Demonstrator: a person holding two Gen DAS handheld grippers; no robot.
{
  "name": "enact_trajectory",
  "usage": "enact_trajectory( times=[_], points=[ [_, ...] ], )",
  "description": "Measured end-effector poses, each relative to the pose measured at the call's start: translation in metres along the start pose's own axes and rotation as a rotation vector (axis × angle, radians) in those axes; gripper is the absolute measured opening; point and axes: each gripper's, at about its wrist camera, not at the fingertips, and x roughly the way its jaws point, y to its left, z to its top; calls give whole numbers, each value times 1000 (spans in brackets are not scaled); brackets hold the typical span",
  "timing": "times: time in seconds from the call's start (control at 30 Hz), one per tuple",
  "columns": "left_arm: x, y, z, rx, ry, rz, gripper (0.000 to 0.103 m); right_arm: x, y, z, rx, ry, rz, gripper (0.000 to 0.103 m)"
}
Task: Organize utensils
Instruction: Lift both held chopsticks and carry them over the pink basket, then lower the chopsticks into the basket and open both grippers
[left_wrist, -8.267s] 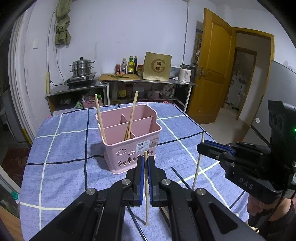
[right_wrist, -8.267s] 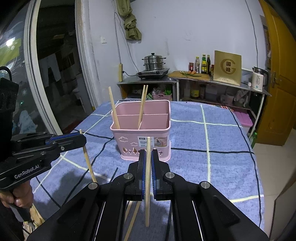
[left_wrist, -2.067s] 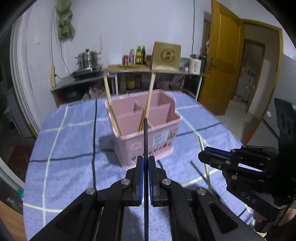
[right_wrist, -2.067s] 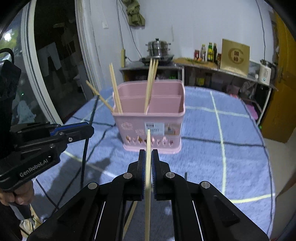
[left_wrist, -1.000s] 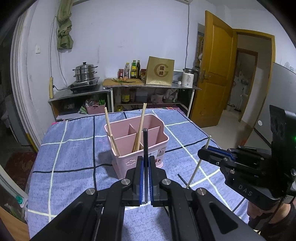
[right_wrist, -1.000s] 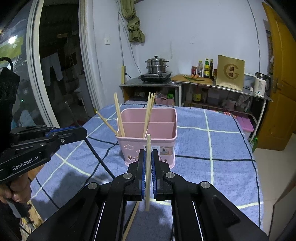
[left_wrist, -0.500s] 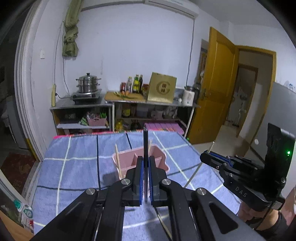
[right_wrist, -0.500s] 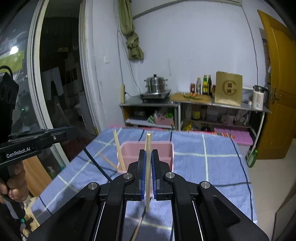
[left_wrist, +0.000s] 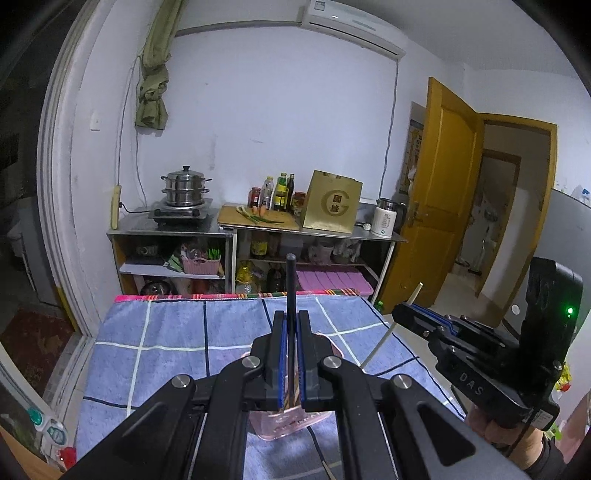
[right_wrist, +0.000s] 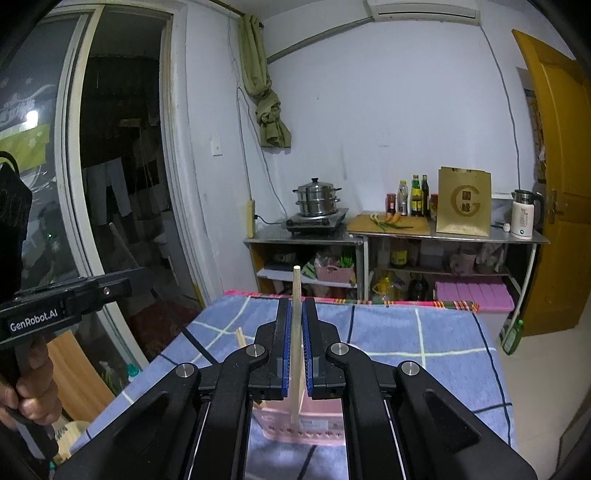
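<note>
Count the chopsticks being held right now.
2: a black chopstick in the left gripper, a wooden chopstick in the right gripper. Others in the pink basket are mostly hidden.

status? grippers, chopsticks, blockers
Left gripper shut on black chopstick. Right gripper shut on wooden chopstick. Pink basket below both. No blockers seen.

pink caddy, black chopstick, blue checked cloth
</note>
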Motion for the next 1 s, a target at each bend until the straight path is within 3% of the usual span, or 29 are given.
enact_trajectory(
  times=[0.4, 1.0],
  points=[
    [42, 19, -5, -15, 60, -1, 4, 38, 1, -6, 9, 19, 27, 6],
    [105, 37, -50, -49, 184, -6, 4, 94, -9, -55, 27, 175, 38, 6]
  ],
)
